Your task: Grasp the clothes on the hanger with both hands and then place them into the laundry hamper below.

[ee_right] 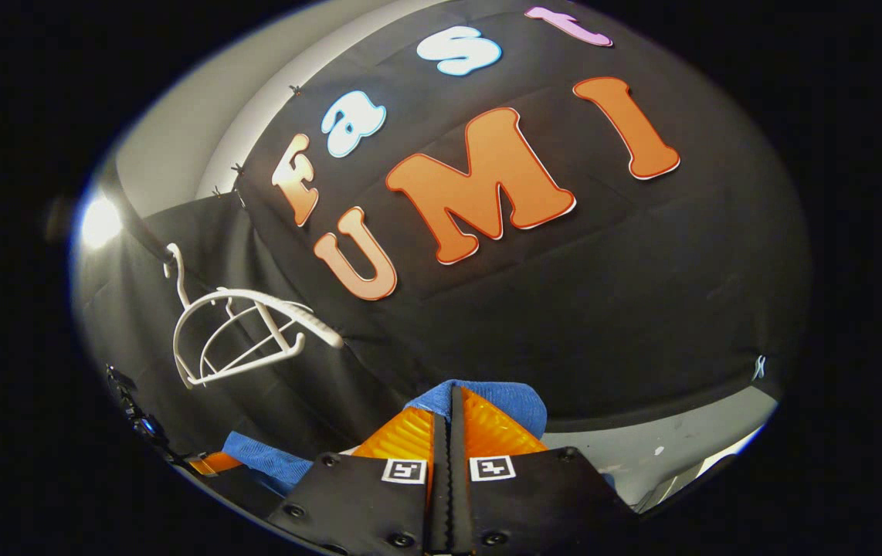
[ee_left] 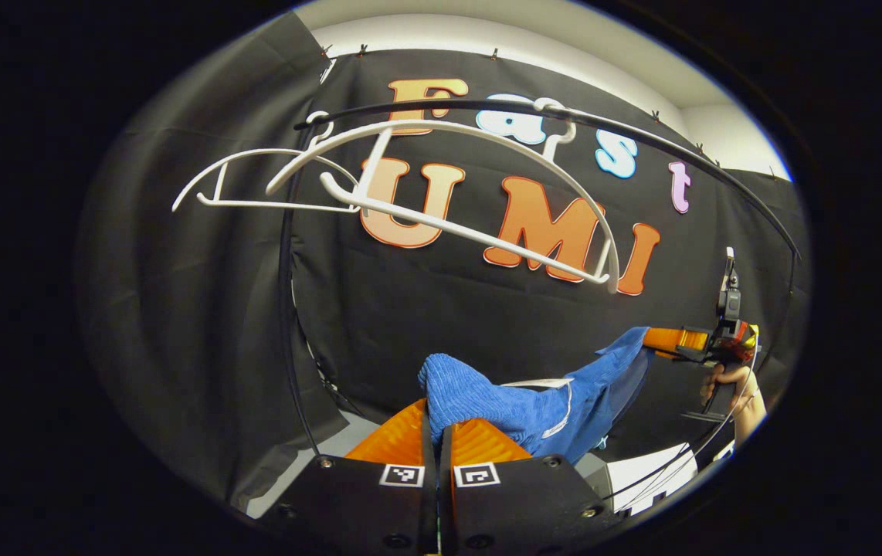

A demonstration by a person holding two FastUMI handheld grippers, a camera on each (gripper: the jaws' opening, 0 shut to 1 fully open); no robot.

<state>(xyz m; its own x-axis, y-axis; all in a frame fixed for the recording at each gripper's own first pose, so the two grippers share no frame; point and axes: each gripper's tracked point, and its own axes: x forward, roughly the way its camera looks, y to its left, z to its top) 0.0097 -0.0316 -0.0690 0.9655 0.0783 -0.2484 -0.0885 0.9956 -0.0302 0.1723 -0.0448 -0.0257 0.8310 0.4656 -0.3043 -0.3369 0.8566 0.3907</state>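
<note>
A blue garment (ee_left: 534,401) stretches between my two grippers, off the hangers. My left gripper (ee_left: 437,425) is shut on its near end, a bunch of blue cloth poking out past the fingers. At the right of the left gripper view, my right gripper (ee_left: 661,340) holds the other end, with a hand (ee_left: 734,382) behind it. In the right gripper view, my right gripper (ee_right: 452,405) is shut on blue cloth (ee_right: 507,401); more of the garment (ee_right: 256,455) trails to the lower left. Two bare white hangers (ee_left: 449,201) hang on a black rail (ee_left: 642,135) above.
The rail's upright post (ee_left: 286,309) stands at the left of the left gripper view. The white hangers (ee_right: 248,332) appear at the left of the right gripper view. Pale floor (ee_right: 665,440) shows below the black cloth wall.
</note>
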